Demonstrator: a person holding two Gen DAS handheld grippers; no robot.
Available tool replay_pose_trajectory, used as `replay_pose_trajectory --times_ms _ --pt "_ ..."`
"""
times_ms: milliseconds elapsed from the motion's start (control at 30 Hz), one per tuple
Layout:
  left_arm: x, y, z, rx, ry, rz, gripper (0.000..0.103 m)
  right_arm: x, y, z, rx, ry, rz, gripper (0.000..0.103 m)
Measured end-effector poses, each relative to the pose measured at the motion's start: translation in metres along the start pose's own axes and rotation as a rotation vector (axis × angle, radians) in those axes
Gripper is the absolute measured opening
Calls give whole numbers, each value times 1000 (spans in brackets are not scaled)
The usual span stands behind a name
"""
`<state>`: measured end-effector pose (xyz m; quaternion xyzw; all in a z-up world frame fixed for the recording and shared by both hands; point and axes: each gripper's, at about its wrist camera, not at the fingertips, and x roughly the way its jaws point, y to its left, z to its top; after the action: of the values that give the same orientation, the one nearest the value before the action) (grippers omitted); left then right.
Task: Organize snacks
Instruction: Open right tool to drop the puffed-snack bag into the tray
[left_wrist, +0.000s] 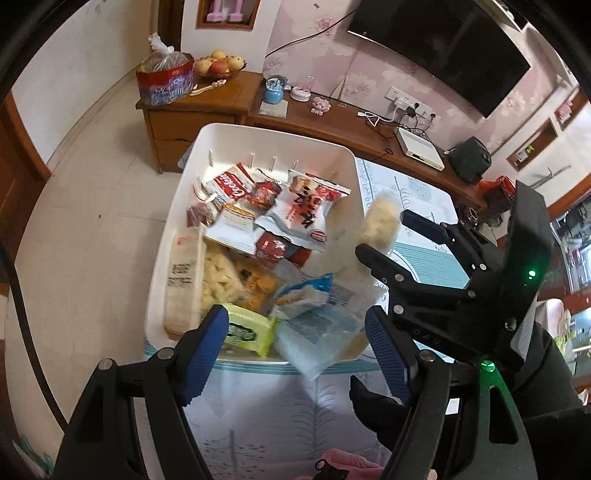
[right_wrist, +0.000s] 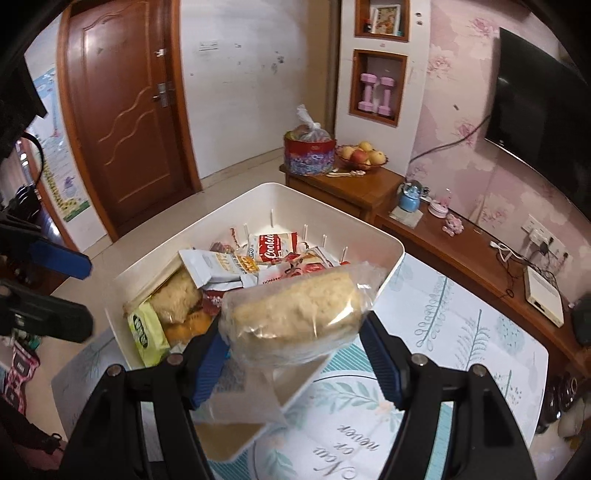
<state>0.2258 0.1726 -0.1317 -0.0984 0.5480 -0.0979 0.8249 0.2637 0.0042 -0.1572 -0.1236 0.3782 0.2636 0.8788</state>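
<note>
A white plastic bin (left_wrist: 229, 134) (right_wrist: 317, 201) stands on the table, filled with several snack packets: a red-and-white cookie pack (left_wrist: 232, 182), a white pack with black script (left_wrist: 304, 212), a yellow-green pack (left_wrist: 245, 328). My right gripper (right_wrist: 291, 354) is open; a clear-wrapped rice cake (right_wrist: 295, 314) sits between its blue pads (right_wrist: 380, 365), at the bin's near rim. In the left wrist view the right gripper (left_wrist: 388, 236) and the blurred rice cake (left_wrist: 380, 221) hang over the bin's right edge. My left gripper (left_wrist: 295, 343) is open and empty at the bin's near end.
The table carries a leaf-patterned blue and white cloth (right_wrist: 461, 332). Behind it runs a low wooden cabinet (left_wrist: 332, 122) with a fruit bowl (left_wrist: 219, 64), a red tin (left_wrist: 164, 81), a blue kettle (left_wrist: 273, 92) and a router (left_wrist: 419, 147). A TV (left_wrist: 443, 48) hangs on the wall.
</note>
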Motion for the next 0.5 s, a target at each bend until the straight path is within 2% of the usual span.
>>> replay_pose_trajectory --times_ms 267,400,500 --pt "-27 17 -8 52 -32 -39 75 -14 24 -4 94 9 -91 83" --pt "-39 21 -20 65 -48 -63 75 -30 37 -21 140 33 -141 88" --pt "-44 22 -34 58 -46 -72 75 -46 46 -44 198 84 -189 89"
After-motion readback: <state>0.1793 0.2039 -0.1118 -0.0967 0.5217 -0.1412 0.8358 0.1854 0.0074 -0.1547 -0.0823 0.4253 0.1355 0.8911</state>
